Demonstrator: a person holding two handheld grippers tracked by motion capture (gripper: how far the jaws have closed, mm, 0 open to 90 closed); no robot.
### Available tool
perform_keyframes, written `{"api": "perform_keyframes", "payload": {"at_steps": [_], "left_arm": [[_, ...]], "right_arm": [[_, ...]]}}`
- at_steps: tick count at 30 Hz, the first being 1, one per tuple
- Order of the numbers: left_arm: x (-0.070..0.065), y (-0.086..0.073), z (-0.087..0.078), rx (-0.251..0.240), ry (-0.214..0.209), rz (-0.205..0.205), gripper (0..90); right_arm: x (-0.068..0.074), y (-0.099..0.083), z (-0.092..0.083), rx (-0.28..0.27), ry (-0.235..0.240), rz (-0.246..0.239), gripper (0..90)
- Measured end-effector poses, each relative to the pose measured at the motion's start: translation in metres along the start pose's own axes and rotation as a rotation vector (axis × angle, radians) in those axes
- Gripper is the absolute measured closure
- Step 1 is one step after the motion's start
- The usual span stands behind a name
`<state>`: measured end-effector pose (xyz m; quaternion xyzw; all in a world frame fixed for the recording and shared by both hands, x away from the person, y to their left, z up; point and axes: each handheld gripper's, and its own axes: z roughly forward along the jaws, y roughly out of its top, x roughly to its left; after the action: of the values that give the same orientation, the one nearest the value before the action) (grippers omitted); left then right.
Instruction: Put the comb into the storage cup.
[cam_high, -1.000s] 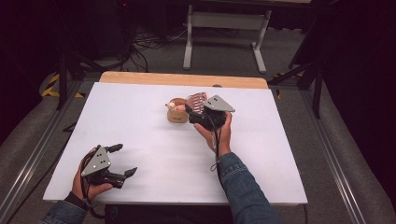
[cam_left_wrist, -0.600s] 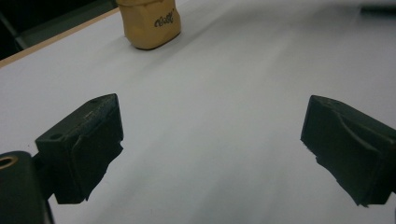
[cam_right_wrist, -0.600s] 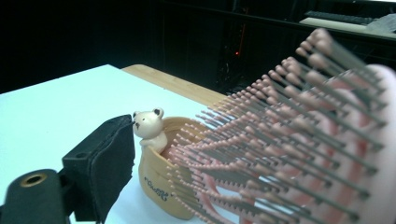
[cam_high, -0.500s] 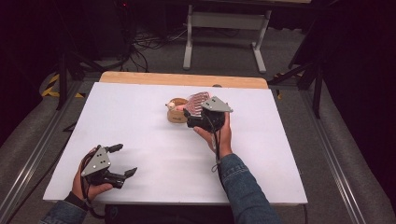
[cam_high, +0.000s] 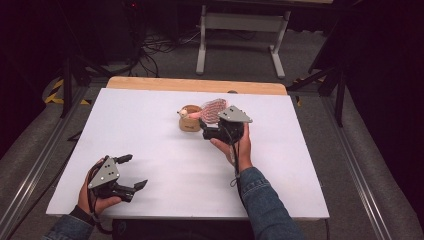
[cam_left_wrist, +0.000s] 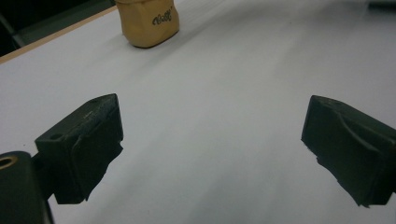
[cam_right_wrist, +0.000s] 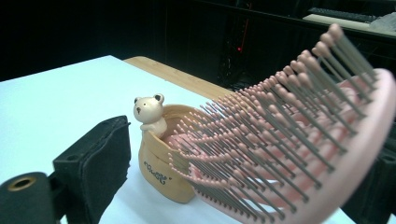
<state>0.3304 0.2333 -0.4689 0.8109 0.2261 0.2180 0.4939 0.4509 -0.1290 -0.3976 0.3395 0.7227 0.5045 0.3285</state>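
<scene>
A tan cup (cam_high: 190, 121) with a small bear figure (cam_right_wrist: 149, 112) on its rim stands at the middle back of the white table (cam_high: 150, 125). A pink hairbrush (cam_high: 214, 107) rests with its handle in the cup and its bristled head leaning out to the right. My right gripper (cam_high: 204, 129) is right beside the cup and brush. Its jaws have just been opening, and its left finger (cam_right_wrist: 98, 158) stands apart from the brush (cam_right_wrist: 289, 140), whose head hides the other finger. At the front left, my left gripper (cam_high: 135, 171) is open and holds nothing, facing the cup (cam_left_wrist: 147, 21).
A wooden strip (cam_high: 195, 85) runs along the table's far edge. Beyond it stand a white metal frame (cam_high: 240, 30) and cables on the floor. Metal rails flank the table on both sides.
The right gripper's jaws stand wider around the brush than a second ago. The brush stays leaning in the cup. Both hands have kept their places.
</scene>
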Motion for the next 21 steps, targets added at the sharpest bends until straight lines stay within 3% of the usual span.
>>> {"api": "perform_keyframes", "payload": {"at_steps": [9,21], "left_arm": [[0.0005,-0.0002,0.0001,-0.003,-0.001,-0.002,6.3],[0.0007,-0.0003,-0.0002,-0.006,0.003,-0.001,6.2]], "right_arm": [[-0.0031,0.0005,-0.0039,0.006,-0.006,-0.012,8.6],[-0.0035,0.0044,-0.0079,0.015,-0.013,-0.069,8.0]]}}
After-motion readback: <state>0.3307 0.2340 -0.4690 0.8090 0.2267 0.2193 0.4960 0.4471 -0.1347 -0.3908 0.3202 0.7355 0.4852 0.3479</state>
